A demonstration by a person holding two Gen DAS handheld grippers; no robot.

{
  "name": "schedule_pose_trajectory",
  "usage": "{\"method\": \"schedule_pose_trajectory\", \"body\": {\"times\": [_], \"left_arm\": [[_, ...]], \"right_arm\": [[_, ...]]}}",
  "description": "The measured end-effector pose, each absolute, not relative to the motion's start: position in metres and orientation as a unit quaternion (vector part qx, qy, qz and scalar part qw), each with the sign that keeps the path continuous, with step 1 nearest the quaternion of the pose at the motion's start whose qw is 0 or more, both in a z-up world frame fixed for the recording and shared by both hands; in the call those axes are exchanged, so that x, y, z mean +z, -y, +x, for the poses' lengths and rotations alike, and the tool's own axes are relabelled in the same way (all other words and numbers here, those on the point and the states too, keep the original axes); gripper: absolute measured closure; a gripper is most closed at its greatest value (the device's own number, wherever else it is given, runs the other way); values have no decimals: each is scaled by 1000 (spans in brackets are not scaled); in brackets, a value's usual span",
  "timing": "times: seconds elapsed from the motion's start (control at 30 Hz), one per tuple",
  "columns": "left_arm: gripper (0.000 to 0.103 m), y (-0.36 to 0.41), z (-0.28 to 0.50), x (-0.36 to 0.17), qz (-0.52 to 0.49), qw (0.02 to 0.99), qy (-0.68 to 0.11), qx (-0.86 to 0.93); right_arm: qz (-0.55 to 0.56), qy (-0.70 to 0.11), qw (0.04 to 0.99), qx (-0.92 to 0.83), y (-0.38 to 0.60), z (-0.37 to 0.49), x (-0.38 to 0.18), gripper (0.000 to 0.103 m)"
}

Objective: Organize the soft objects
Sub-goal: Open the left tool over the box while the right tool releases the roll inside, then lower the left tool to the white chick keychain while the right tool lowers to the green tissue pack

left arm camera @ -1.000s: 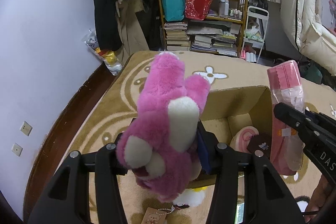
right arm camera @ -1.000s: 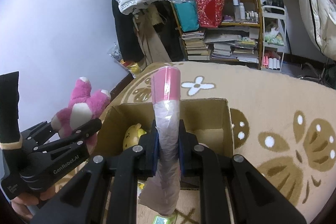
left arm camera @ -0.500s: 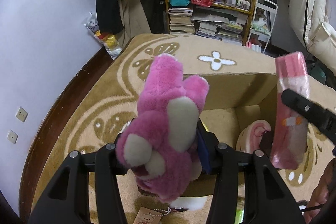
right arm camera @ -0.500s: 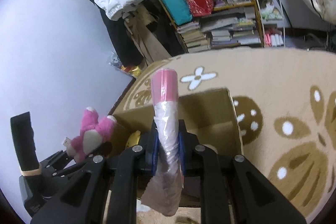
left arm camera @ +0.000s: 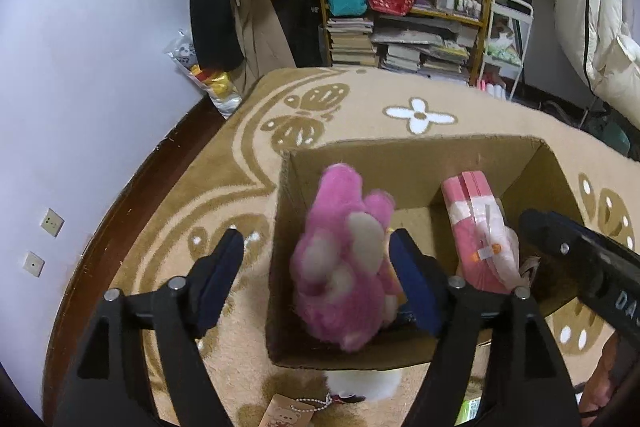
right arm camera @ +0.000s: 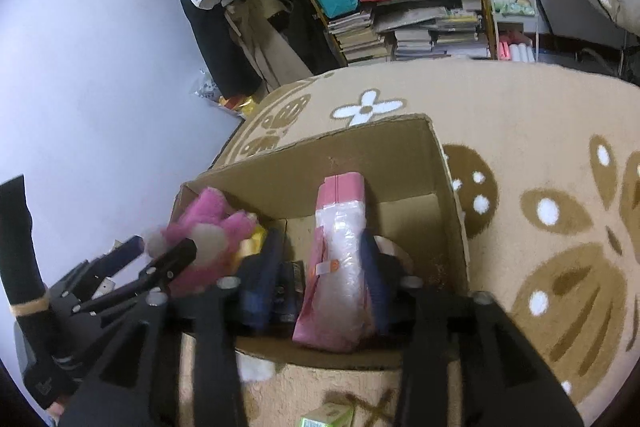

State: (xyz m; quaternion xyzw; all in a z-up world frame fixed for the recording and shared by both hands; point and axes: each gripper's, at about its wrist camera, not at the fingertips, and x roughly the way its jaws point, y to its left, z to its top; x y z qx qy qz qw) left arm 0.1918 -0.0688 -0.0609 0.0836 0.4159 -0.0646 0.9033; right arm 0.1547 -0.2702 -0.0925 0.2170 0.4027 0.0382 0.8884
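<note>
pink plush toy (left arm camera: 344, 267) dropping blurred into cardboard box (left arm camera: 404, 155), left hand-held gripper (left arm camera: 316, 267) jaws just opening wide, right hand-held gripper (right arm camera: 320, 267) jaws just opening, loosening off pink wrapped roll (right arm camera: 340, 251) in box

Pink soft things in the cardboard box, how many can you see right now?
2: a pink plush toy at the cardboard box's left side, and a plastic-wrapped pink bundle toward its right. Others may lie hidden beneath.

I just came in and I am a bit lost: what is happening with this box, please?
A person holds a two-finger tool in each hand over an open brown cardboard box on a patterned rug. The left tool has just opened, dropping a fluffy pink plush toy inside. The right tool has also been opening around a pink plastic-wrapped soft pack.
</note>
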Motion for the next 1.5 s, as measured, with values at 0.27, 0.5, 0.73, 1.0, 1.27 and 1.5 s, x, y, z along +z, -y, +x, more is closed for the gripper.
{"method": "schedule_pose_trajectory", "body": {"times": [0.27, 0.5, 0.73, 1.0, 1.27, 1.5], "left_arm": [[18, 50, 189, -46, 57, 908, -410, -64], [8, 29, 179, -33, 46, 915, -397, -59], [4, 8, 167, -19, 24, 919, -390, -44], [4, -8, 147, -16, 32, 915, -399, -48], [4, -6, 132, -14, 49, 910, -406, -65], [4, 0, 124, -30, 47, 897, -431, -84]], "right_arm": [[212, -390, 896, 26, 270, 139, -76, 22], [227, -376, 898, 17, 273, 126, -68, 4], [208, -371, 905, 18, 263, 107, -58, 0], [203, -397, 895, 19, 248, 90, -66, 0], [185, -417, 890, 18, 236, 72, -75, 0], [160, -443, 882, 16, 225, 66, -93, 0]]}}
